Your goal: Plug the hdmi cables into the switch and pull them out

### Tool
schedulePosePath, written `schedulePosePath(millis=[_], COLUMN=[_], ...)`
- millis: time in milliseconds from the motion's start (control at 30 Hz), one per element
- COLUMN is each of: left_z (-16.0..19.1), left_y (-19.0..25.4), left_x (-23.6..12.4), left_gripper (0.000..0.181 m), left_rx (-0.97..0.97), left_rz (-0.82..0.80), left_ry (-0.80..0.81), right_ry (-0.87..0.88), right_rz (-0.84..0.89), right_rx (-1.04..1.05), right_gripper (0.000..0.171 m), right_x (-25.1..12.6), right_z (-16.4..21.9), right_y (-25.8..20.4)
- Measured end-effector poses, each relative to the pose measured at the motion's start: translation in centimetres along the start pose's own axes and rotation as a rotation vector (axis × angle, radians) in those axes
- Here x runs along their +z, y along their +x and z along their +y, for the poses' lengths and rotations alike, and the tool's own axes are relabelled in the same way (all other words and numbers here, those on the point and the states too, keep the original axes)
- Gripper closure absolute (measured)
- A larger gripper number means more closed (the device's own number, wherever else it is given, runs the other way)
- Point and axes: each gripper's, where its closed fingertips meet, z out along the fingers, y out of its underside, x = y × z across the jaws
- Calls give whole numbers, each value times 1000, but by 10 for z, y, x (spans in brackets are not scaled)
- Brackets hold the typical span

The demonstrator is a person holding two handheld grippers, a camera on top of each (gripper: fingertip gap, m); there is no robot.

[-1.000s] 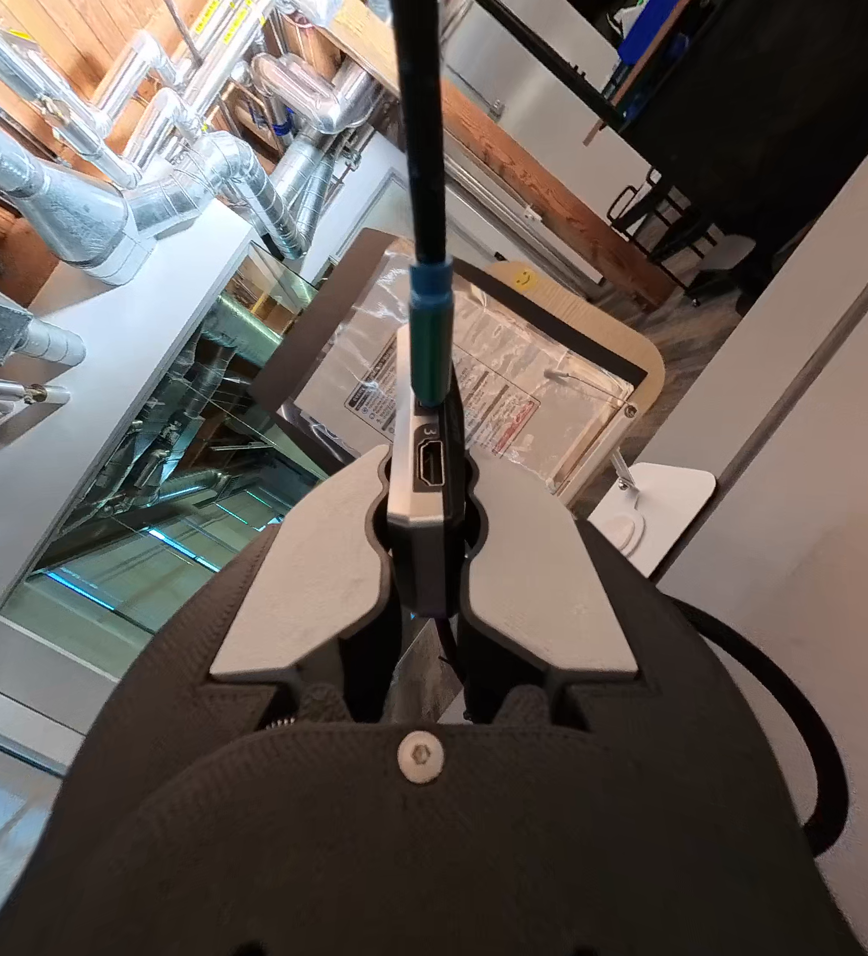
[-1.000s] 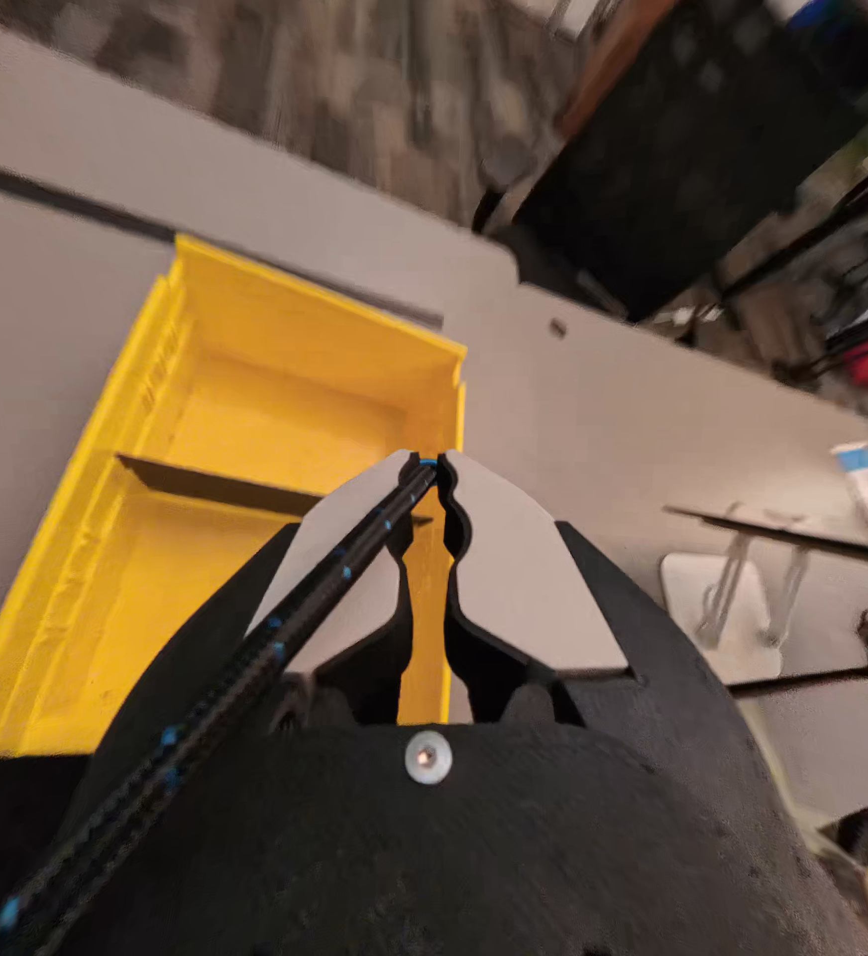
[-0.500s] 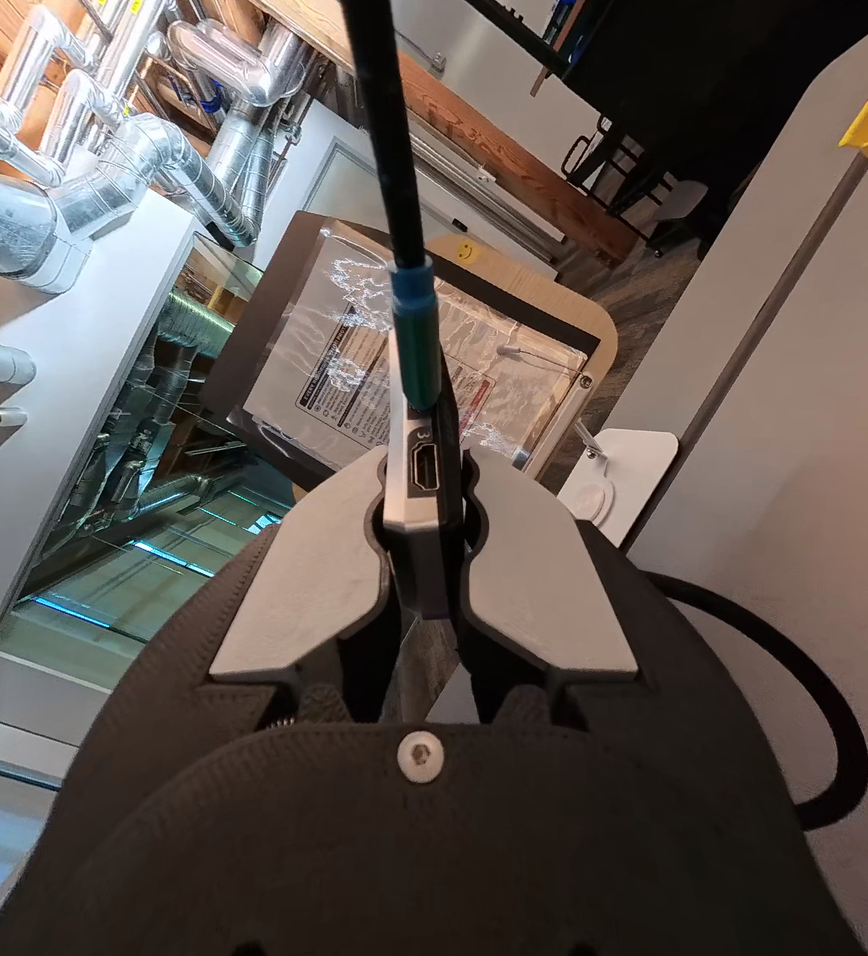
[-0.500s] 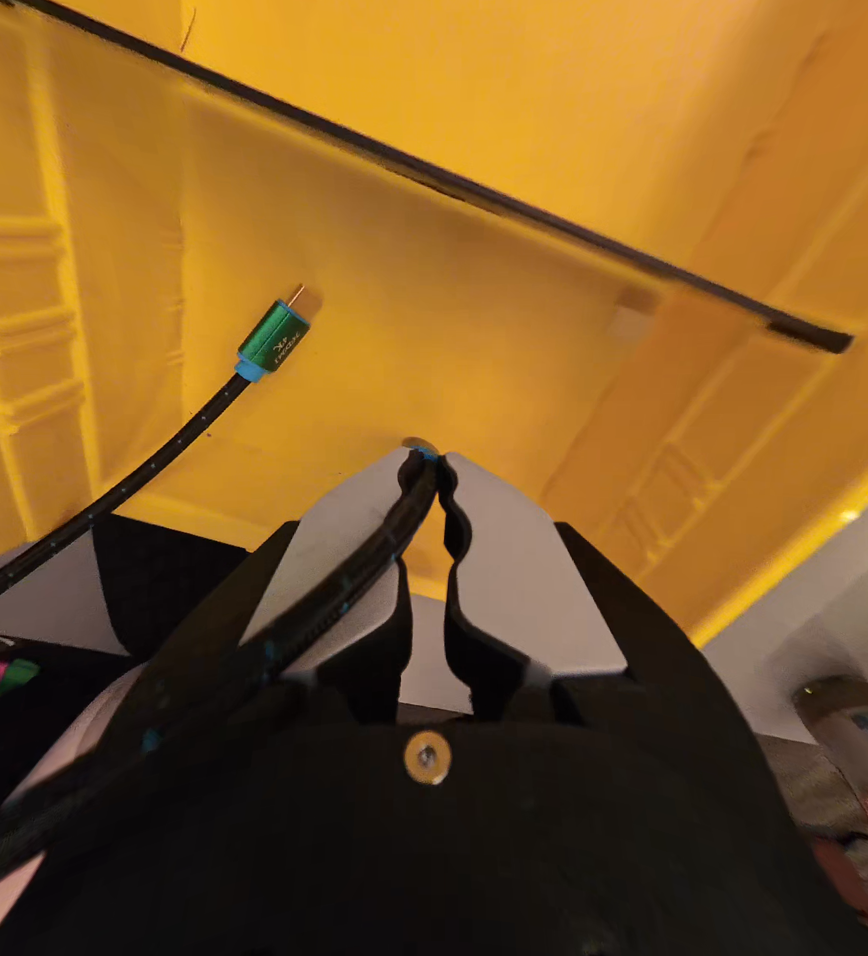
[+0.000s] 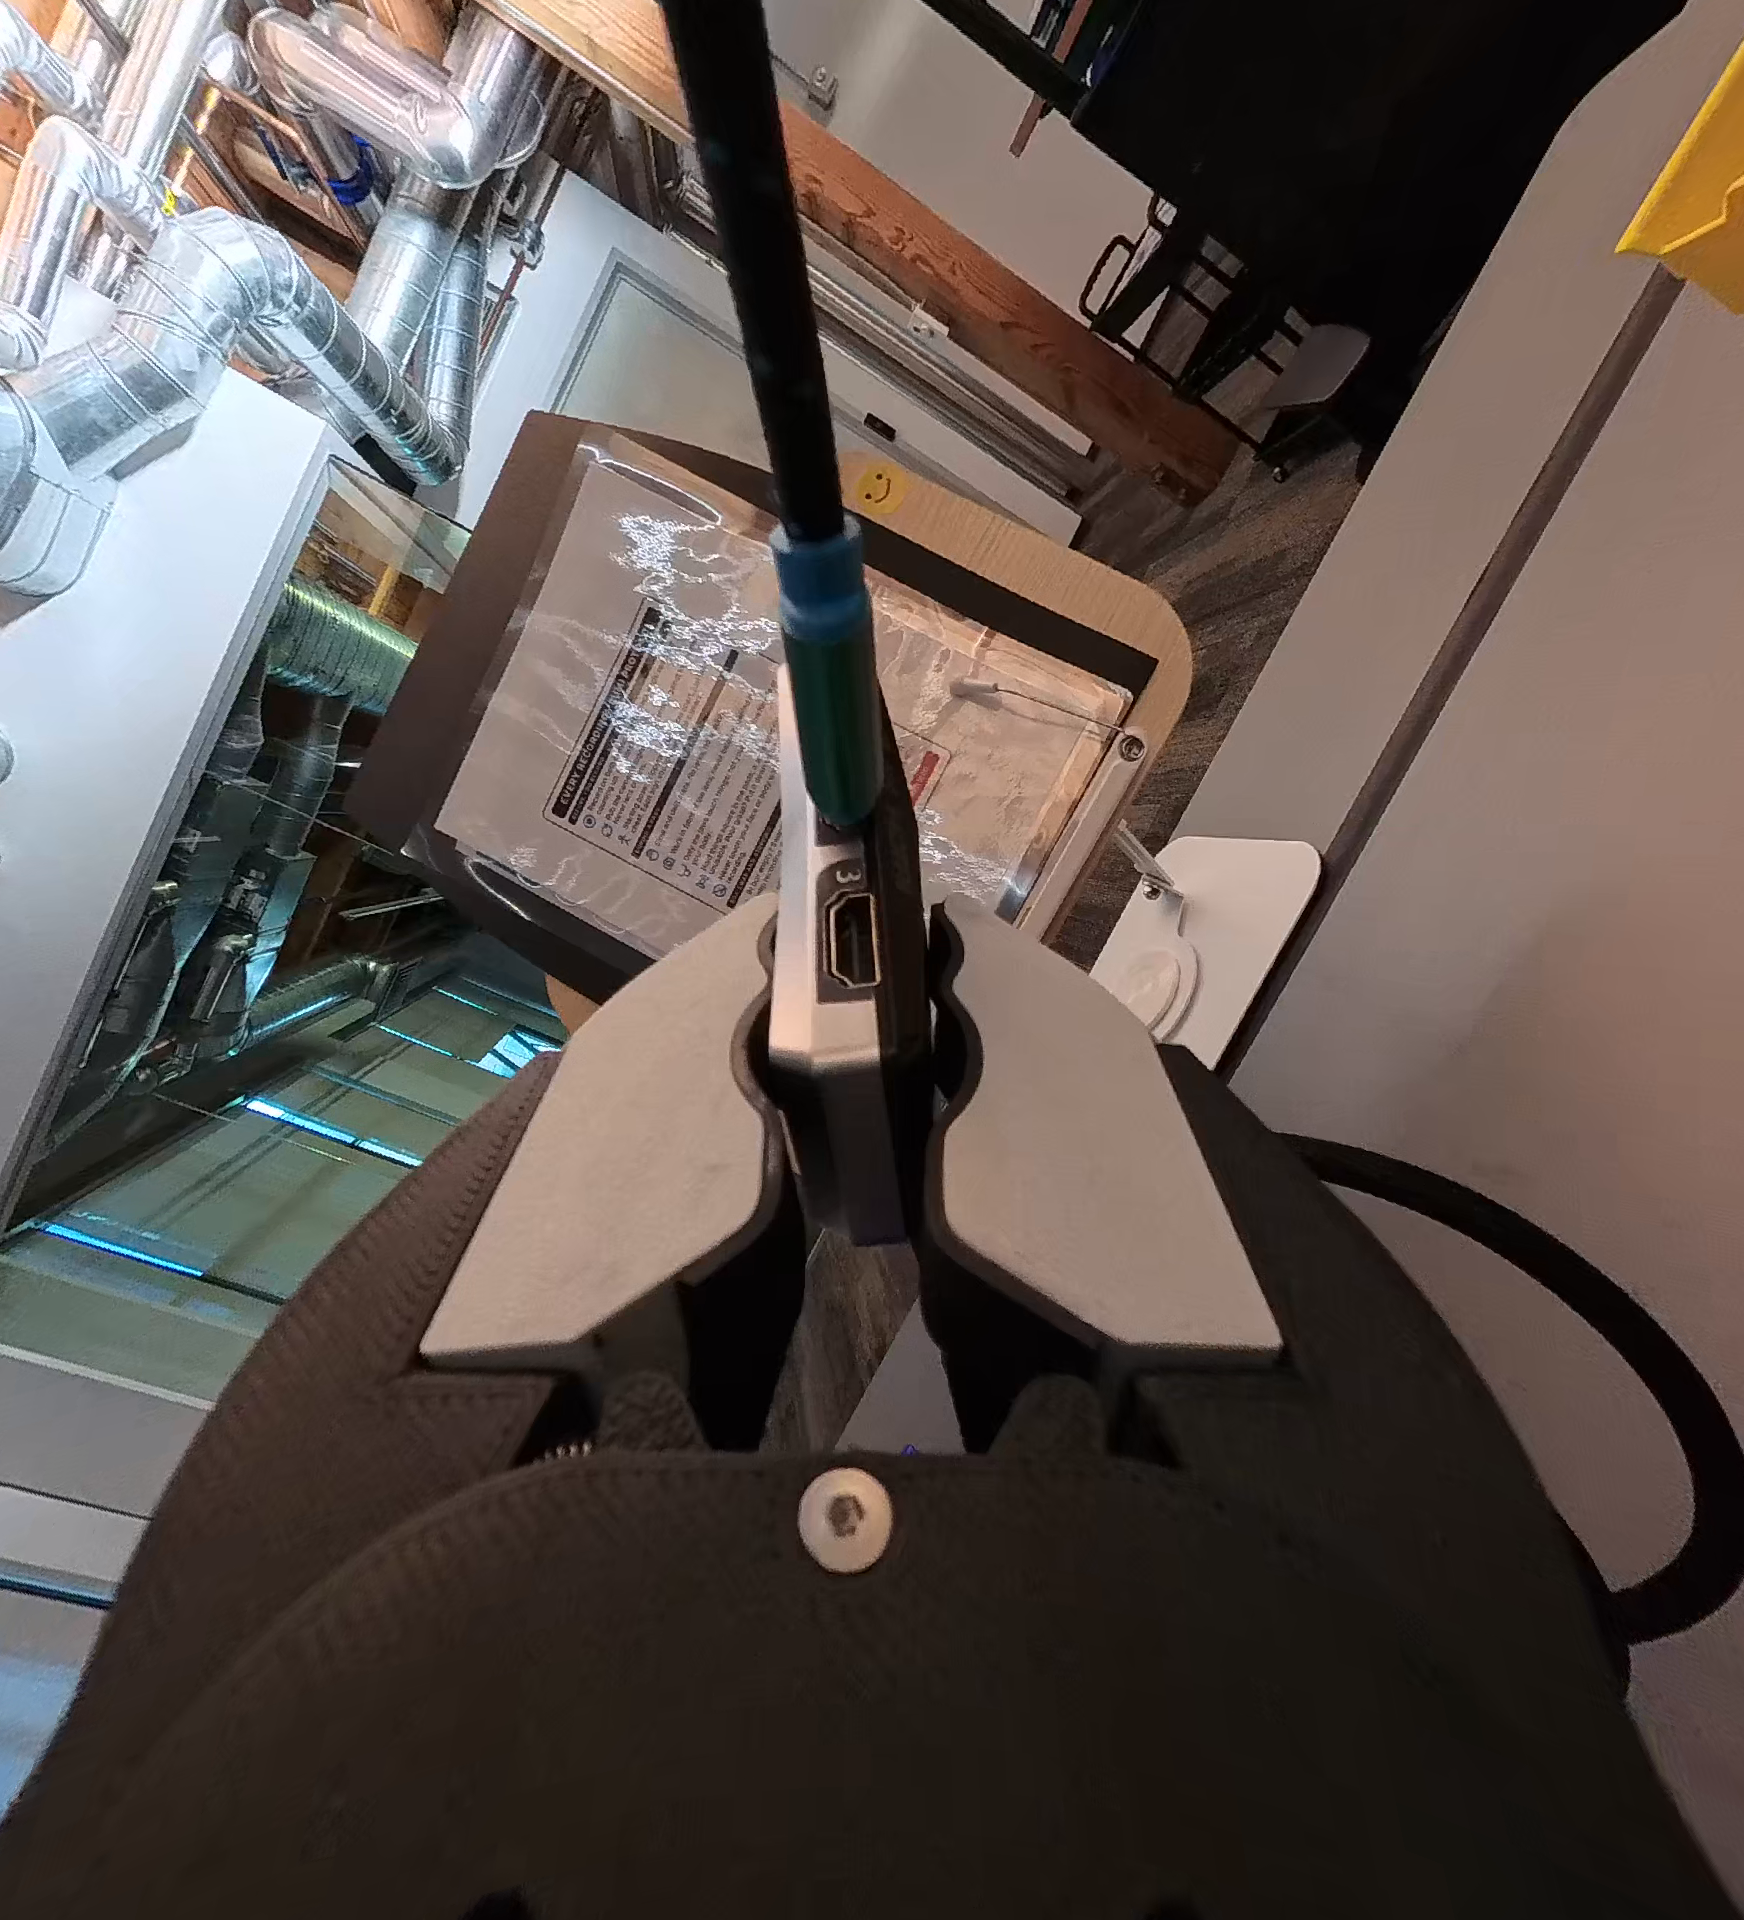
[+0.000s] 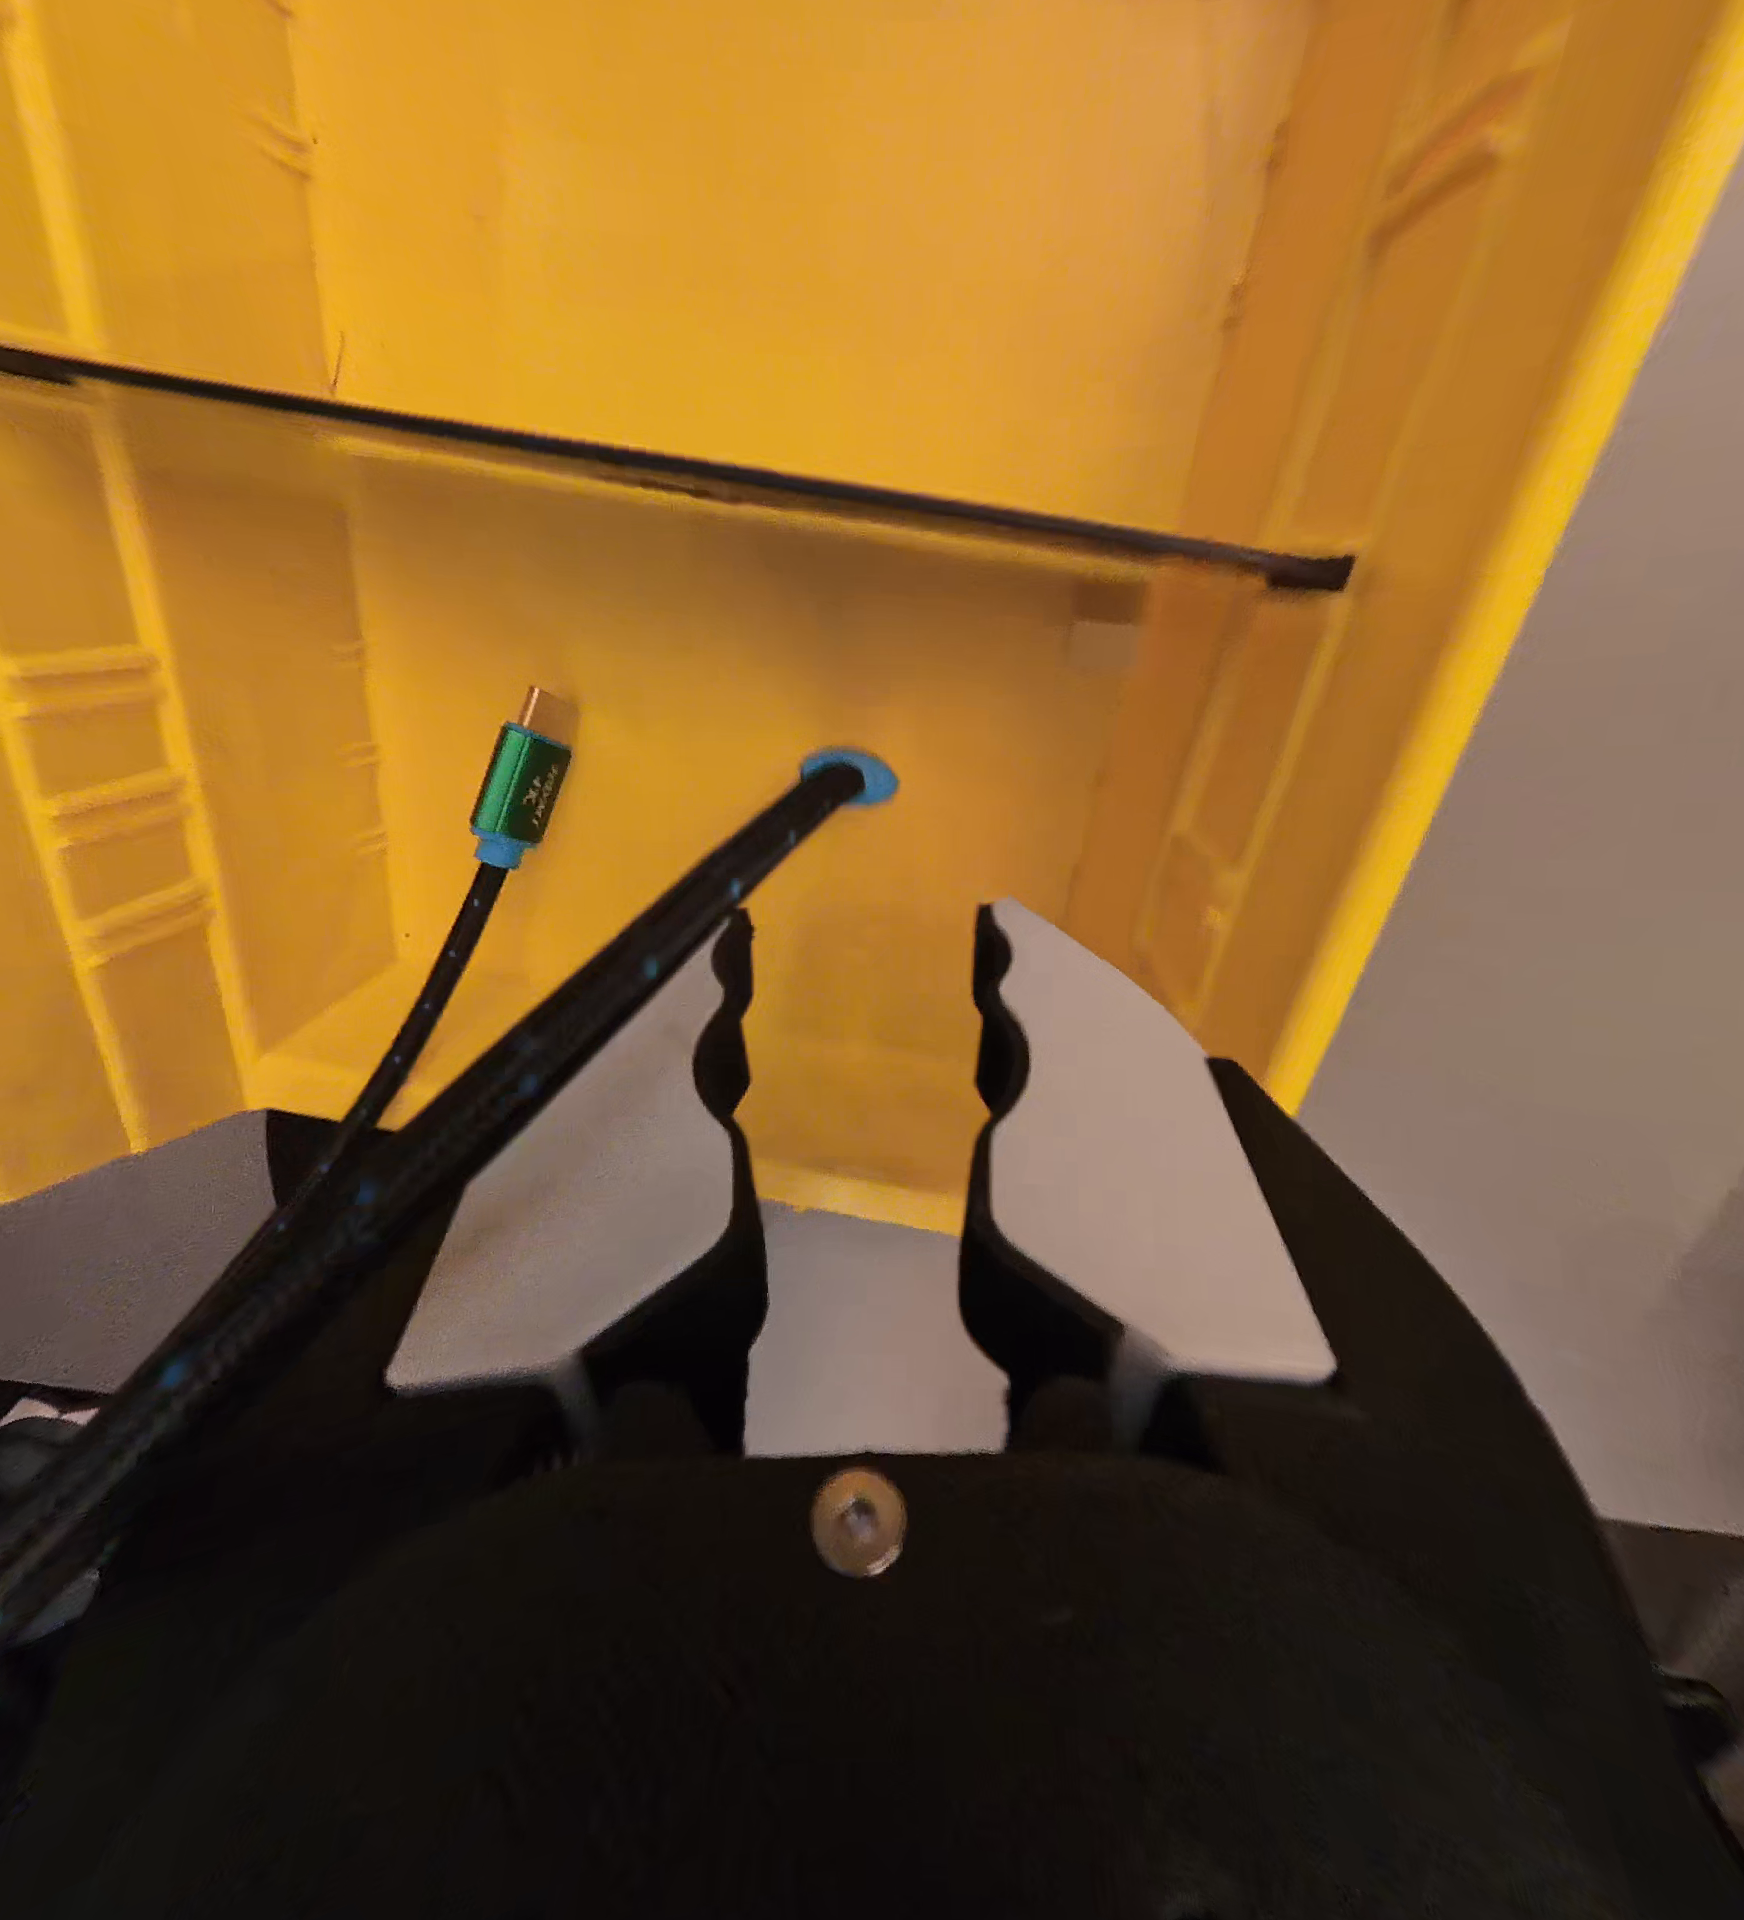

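The left gripper [image 5: 852, 997] is tilted upward, its fingers [image 5: 660, 1132] closed tight on something thin. The right gripper [image 6: 857, 935] points downward with its fingers [image 6: 1107, 1132] spread apart, gripping nothing.

An industrial loft-style workshop or lab: bare silver ventilation ducts [image 5: 224, 301] run under timber beams [image 5: 951, 281], a glass partition [image 5: 255, 987] stands beyond, and a yellow divided parts bin [image 6: 1470, 520] sits on the grey bench [image 5: 1626, 831] near a framed notice [image 5: 743, 727].
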Motion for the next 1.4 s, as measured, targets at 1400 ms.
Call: schedulePosePath(millis=[1400], left_z=[5], left_y=[3], left_x=[0], left_gripper=[160], left_rx=[20], left_rz=[20], left_ry=[-41], right_ry=[-19], right_rz=[-63], right_rx=[33], right_gripper=[146], right_x=[-29], right_z=[58], right_y=[0])
